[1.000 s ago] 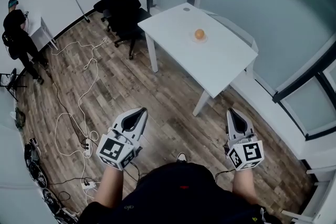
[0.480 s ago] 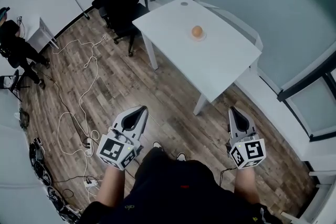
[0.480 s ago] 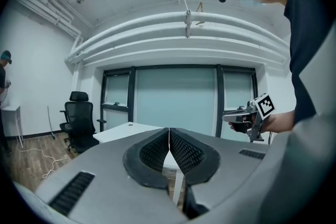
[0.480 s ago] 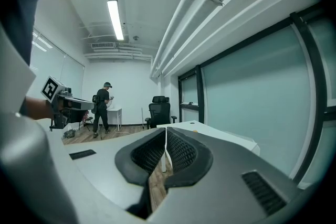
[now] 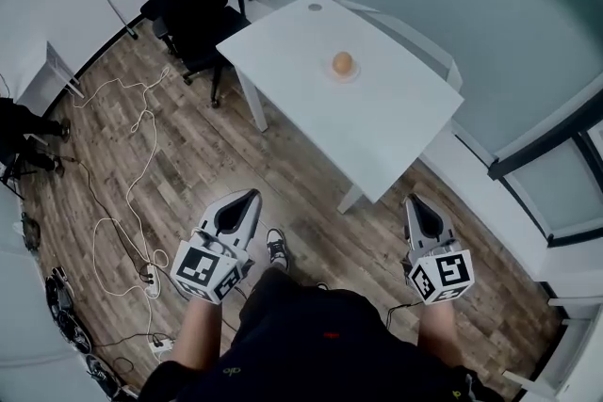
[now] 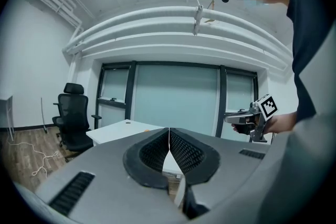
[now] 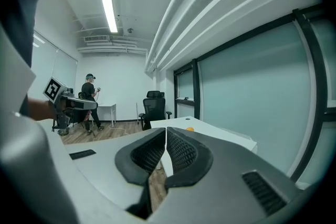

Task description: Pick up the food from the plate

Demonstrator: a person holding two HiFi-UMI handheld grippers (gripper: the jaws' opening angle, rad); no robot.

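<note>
Closing the gap to the white table (image 5: pixel 386 122) is your step in hand, as I read it. The food (image 5: pixel 343 63), a small round orange item, sits on a pale plate (image 5: pixel 346 75) in the upper middle of the head view, well apart from both grippers. Nothing of the pick itself has begun.

Step up to the near edge of the table and choose one gripper for the reach; the right one looks better lined up, since the food shows just above its jaws in the right gripper view. Spread that gripper's jaws before you get close. Bring it in roughly level, with one pad on each side of the food and both clear of the plate's rim. The food looks round, so it may roll if you nudge it; close slowly and squarely across its middle, then lift straight up. Mind the cables (image 5: pixel 132 155) on the wood floor at the left of the frame.

Your left gripper (image 5: pixel 252 196) has its fingers pressed together, pads meeting along their tips with nothing between them. Your right gripper (image 5: pixel 413 201) is the same: closed on itself, empty. Both hang over the floor at the bottom of the head view and touch nothing.
</note>
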